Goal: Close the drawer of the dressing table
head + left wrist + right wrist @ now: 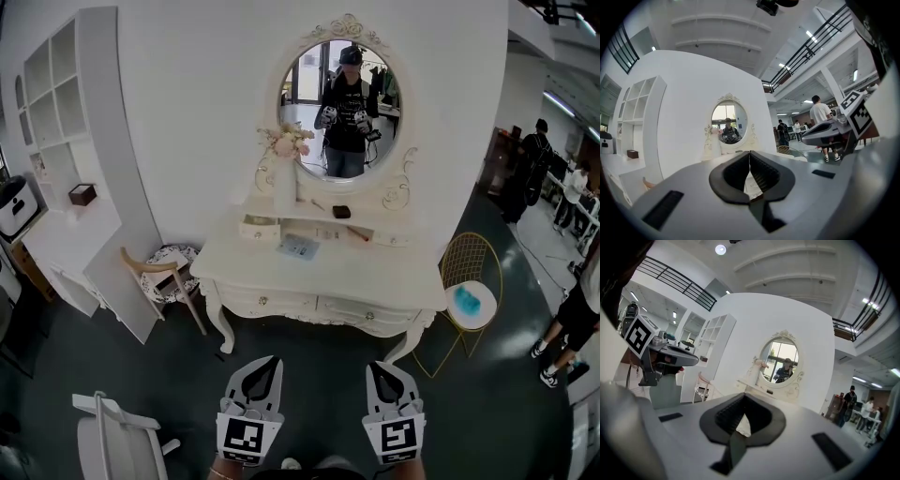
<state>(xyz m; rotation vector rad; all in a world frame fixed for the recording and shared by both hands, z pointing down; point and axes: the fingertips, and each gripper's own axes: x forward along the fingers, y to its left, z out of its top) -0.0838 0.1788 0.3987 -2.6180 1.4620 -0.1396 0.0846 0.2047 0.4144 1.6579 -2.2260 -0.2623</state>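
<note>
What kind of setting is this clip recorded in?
Probably a mock bedroom corner staged inside a large hall: a white dressing table with an oval mirror stands against a freestanding partition wall, while bystanders and a railed upper gallery show beyond it.

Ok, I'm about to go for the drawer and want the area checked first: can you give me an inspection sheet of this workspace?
Surface: white tabletop, few items on it.
Job's things: small drawer looks pulled out; front drawers shut.
Clutter: blue sheet, vase, black item.
Grippers: left gripper and right gripper shut, empty, short of the table.
Cables: nothing seen.
Surroundings: wooden chair left, wire chair right, shelf, people.
</note>
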